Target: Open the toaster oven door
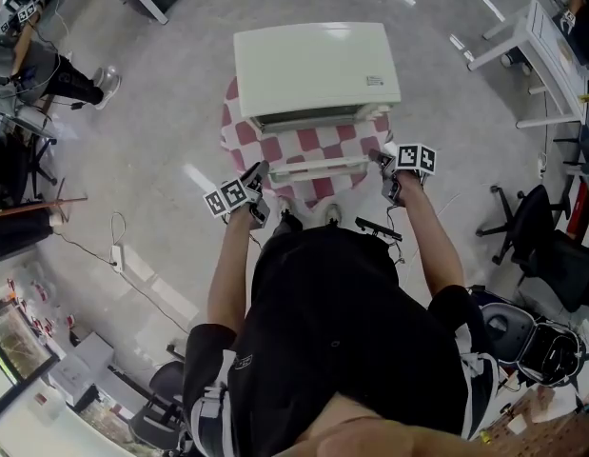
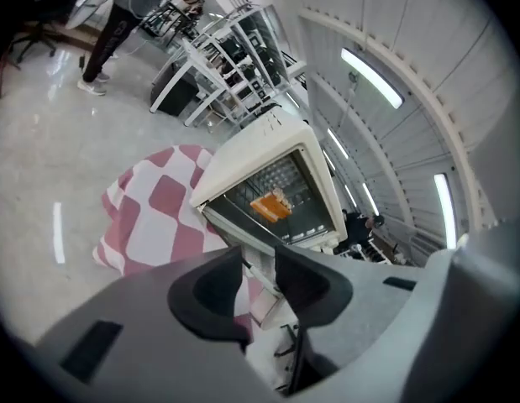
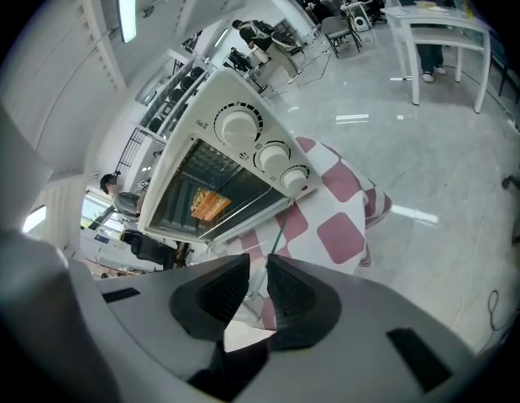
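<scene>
A cream toaster oven (image 1: 313, 65) stands on a small table under a pink-and-white checked cloth (image 1: 239, 131). Its door (image 1: 318, 169) hangs open, folded down flat toward me. My left gripper (image 1: 259, 187) is at the left end of the door handle; in the left gripper view its jaws (image 2: 260, 280) stand apart around that end, with a gap still showing. At the handle's right end is my right gripper (image 1: 387, 168), its jaws (image 3: 258, 288) narrowly closed on the white handle. An orange item (image 2: 270, 204) lies on the rack inside the oven (image 3: 226, 175).
The person's shoes (image 1: 308, 217) are right at the table's foot. A cable and power strip (image 1: 116, 250) lie on the floor to the left. Black office chairs (image 1: 551, 246) stand on the right, a white table (image 1: 541, 46) at the far right, and a seated person (image 1: 47, 74) at the far left.
</scene>
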Motion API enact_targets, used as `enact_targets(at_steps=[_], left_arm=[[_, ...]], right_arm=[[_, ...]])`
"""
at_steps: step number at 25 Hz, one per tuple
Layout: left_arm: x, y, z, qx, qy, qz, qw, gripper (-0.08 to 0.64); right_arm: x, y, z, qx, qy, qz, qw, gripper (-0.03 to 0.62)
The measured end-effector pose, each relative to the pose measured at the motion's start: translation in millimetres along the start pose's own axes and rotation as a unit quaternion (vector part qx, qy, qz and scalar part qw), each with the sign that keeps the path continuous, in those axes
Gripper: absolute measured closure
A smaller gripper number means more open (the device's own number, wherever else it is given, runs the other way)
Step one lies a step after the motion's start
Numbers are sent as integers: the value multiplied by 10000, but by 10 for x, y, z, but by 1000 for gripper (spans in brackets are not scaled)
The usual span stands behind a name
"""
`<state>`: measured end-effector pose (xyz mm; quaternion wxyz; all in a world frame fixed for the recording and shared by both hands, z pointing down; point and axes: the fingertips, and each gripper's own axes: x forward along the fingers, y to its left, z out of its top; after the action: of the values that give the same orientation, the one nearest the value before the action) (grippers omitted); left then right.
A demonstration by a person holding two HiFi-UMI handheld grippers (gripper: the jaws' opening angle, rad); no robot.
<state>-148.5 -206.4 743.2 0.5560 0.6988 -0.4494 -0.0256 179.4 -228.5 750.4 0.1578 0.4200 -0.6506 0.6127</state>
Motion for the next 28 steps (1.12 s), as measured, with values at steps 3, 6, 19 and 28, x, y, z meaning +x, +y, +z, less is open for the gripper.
enact_targets(at_steps=[3,6,19,28], left_arm=[[20,24,-65,514,248,194,9982,433],[41,86,-129,785,428,309,9955,437],[97,608,-588,958,904,1199,9840,495],[204,899,-797,1238,1099,1711,9713,505]], right_arm=[[24,-38,-48,-148,52,-129,9998,508],[82,-88,-103,-253,150,-223,9993,509],[400,-479,-550,-968,718,-938,9883,508],[655,-736,-726,-1400,950,-1449,9749,509]])
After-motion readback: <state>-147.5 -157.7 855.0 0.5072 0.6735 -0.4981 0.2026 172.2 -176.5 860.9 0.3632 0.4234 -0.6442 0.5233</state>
